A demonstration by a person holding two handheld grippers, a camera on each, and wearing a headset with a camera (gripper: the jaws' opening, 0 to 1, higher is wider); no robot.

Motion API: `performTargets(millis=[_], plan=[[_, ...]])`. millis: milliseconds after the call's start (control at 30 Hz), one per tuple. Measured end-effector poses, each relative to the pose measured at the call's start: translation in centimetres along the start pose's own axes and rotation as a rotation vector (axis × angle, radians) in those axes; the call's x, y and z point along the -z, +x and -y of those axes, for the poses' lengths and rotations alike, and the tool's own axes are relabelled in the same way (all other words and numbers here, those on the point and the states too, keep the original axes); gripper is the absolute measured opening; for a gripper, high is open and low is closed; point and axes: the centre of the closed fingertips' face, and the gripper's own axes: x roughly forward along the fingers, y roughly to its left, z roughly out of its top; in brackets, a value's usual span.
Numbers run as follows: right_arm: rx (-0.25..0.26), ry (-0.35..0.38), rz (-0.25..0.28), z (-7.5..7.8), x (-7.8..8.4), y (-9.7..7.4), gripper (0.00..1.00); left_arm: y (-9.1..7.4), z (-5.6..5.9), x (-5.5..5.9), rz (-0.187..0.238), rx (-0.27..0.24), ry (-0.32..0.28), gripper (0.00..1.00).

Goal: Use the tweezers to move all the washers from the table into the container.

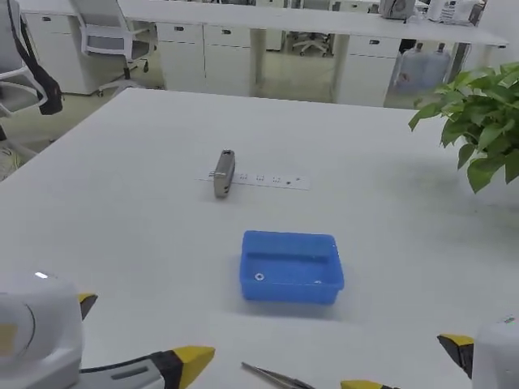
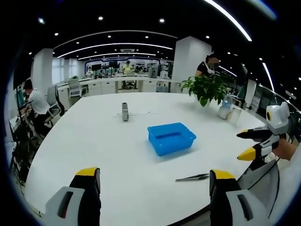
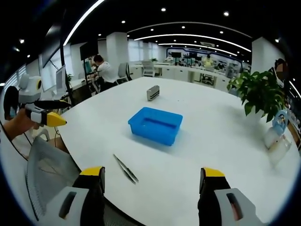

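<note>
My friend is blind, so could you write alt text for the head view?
A blue container sits mid-table on a white workbench, a small washer inside it. Tweezers lie at the near edge between the left gripper and right gripper, both open; a metal block and a leafy plant stand farther back.

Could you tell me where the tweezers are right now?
The slim metal tweezers lie on the white table at the head view's bottom edge, centre, just this side of the blue plastic container.
</note>
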Motion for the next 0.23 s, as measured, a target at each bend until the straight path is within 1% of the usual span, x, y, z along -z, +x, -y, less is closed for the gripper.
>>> performTargets(millis=[133,233], plan=[[-0.004,-0.005,-0.012,-0.08,0.19,0.10,0.81,0.03,-0.02,0.38,-0.013,-0.014,0.023,0.99],[-0.008,-0.007,-0.019,-0.16,0.34,0.18,0.81,0.04,-0.16,0.66,-0.019,-0.016,0.022,0.99]])
